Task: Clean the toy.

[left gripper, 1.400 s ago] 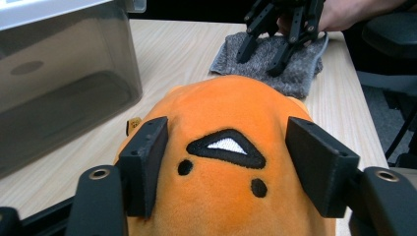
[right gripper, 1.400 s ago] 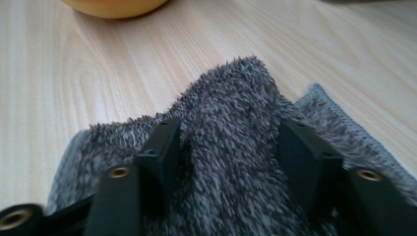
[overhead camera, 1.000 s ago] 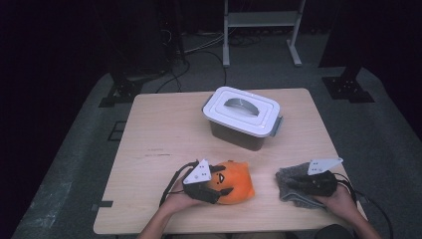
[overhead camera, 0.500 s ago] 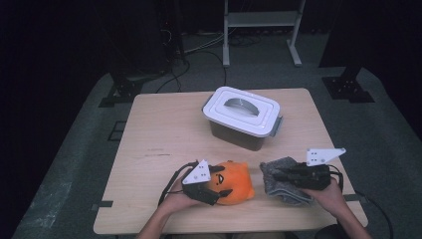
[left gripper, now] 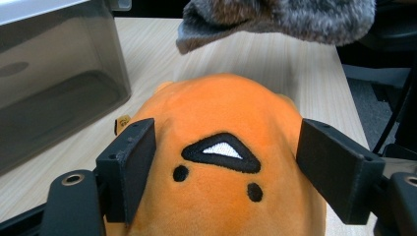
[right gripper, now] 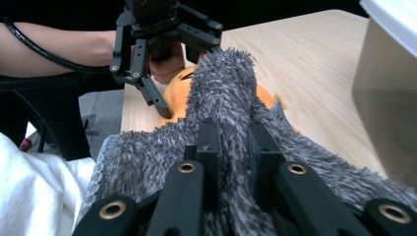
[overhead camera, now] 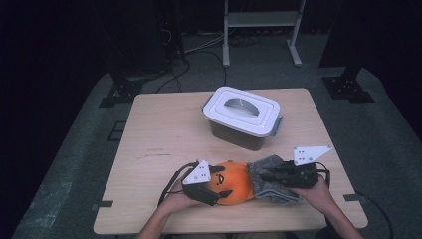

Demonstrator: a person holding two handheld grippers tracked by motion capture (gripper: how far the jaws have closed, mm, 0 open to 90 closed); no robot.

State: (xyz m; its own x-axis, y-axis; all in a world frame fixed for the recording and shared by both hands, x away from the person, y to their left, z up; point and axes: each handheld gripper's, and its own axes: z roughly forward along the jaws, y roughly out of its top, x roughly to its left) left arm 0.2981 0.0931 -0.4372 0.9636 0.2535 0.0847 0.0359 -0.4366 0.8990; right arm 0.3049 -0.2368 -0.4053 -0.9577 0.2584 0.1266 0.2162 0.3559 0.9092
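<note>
Presently catalogued, at the near edge of the pale wooden table [overhead camera: 164, 129]:

Item one — round orange plush toy with a stitched black-and-white face [overhead camera: 233, 182]. It sat on the tabletop between the jaws of the left gripper [overhead camera: 213, 195]. In the left gripper view the two black pads [left gripper: 129, 169] flanked the plush [left gripper: 231, 162], one on each side; the jaws had just been opening, and whether the pads pressed on the fabric or merely brushed it could not be told for certain.

Item two — shaggy grey fleece cloth [overhead camera: 271, 179]. It was pinched in the right gripper [overhead camera: 266, 175], whose jaws were pressed together on a raised fold, as the right gripper view showed [right gripper: 221, 98]. The cloth hung lifted off the table, its loose edge touching or just overlapping the plush's right flank.

Item three — lidded white-and-grey plastic storage box [overhead camera: 242, 117], closed, well apart toward the far side of the table.

Governing relation: the cloth lay directly to the right of the plush, its long axis running across the table toward the toy — so the right gripper was the nearer one to carry it. Judged likely next: drawing the cloth leftward over the plush, which calls for clearance from the left gripper's jaws.
</note>
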